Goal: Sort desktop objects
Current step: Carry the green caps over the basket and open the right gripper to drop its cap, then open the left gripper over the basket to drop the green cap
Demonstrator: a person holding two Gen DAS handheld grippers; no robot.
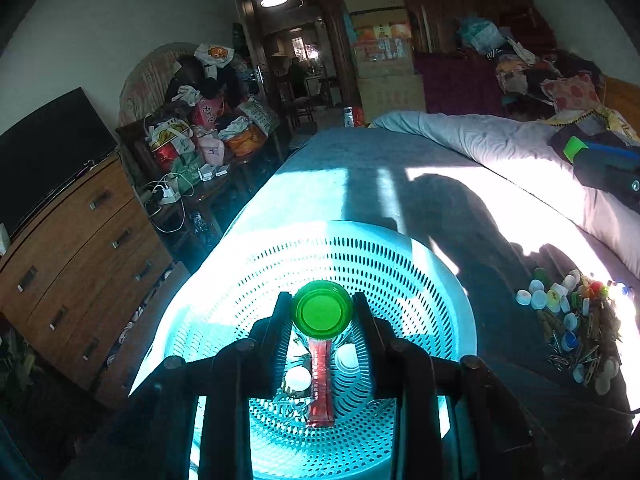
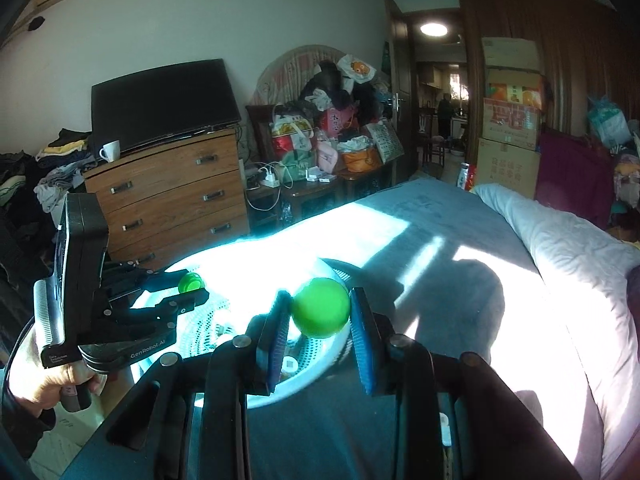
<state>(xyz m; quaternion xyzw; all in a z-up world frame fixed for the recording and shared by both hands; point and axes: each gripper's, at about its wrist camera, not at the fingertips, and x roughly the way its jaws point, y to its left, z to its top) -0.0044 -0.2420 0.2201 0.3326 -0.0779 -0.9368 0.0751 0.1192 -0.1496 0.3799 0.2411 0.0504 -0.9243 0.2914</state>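
Note:
My left gripper (image 1: 322,302) is shut on a green bottle cap (image 1: 322,312) and hangs over the pale perforated basket (image 1: 420,280). In the basket lie a red sachet (image 1: 320,384) and two white caps (image 1: 298,378). My right gripper (image 2: 320,308) is shut on another green cap (image 2: 320,307), held above the basket's near rim (image 2: 304,376). The right wrist view also shows the left gripper (image 2: 192,286) at the left, held by a hand (image 2: 44,384), with its green cap (image 2: 190,282) between the fingers.
A heap of loose bottle caps and clothespins (image 1: 572,320) lies on the blue bedsheet right of the basket. A grey quilt (image 1: 500,140) runs along the right. A wooden dresser (image 2: 172,200) with a TV and a white mug (image 2: 111,151) stands to the left.

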